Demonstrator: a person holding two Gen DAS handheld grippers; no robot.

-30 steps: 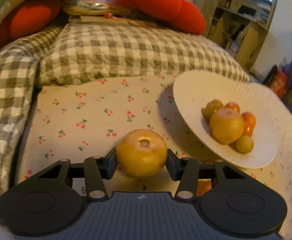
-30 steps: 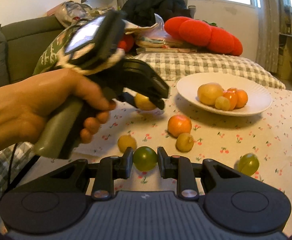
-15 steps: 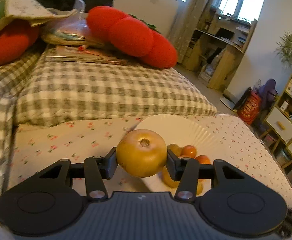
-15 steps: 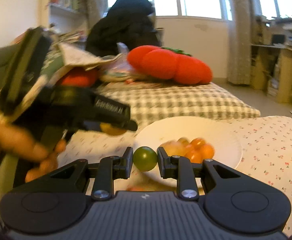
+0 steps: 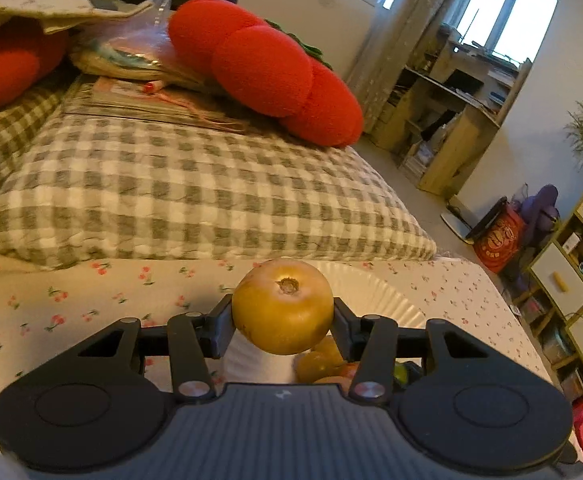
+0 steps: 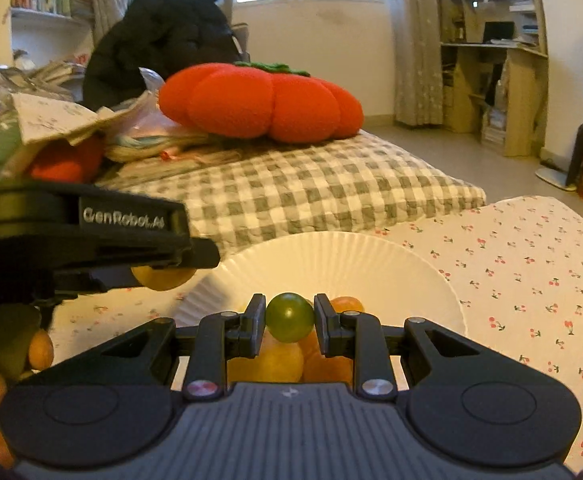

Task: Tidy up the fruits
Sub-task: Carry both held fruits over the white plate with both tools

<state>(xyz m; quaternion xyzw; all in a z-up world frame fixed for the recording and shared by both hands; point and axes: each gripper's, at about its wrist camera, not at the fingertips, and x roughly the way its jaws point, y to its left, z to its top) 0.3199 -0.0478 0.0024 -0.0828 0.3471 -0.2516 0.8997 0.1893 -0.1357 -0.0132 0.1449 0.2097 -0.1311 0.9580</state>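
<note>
- The left gripper (image 5: 282, 318) pinches a large yellow-brown fruit (image 5: 282, 306) between its fingers, stem end up, held in the air at the near-left rim of the white paper plate (image 5: 375, 292).
- The right gripper (image 6: 290, 324) pinches a small green fruit (image 6: 290, 317), raised above the fruit already heaped on the plate (image 6: 331, 260).
- In the right wrist view the left gripper (image 6: 171, 266) comes in from the left, and its yellow fruit (image 6: 159, 278) shows just beneath its fingers, beside the plate's left edge.
- Done so far, as I judge it: several yellow and orange fruits (image 6: 331, 360) already lie on the plate, partly hidden behind the gripper bodies.
- Left to do: both held fruits have yet to be set down and released.
- Whether loose fruit remains on the cherry-print cloth (image 6: 531, 280) cannot be told; the near part of the cloth is hidden.
- The checked cushion (image 5: 195, 196) and red plush (image 5: 267, 68) lie on the far side.
</note>
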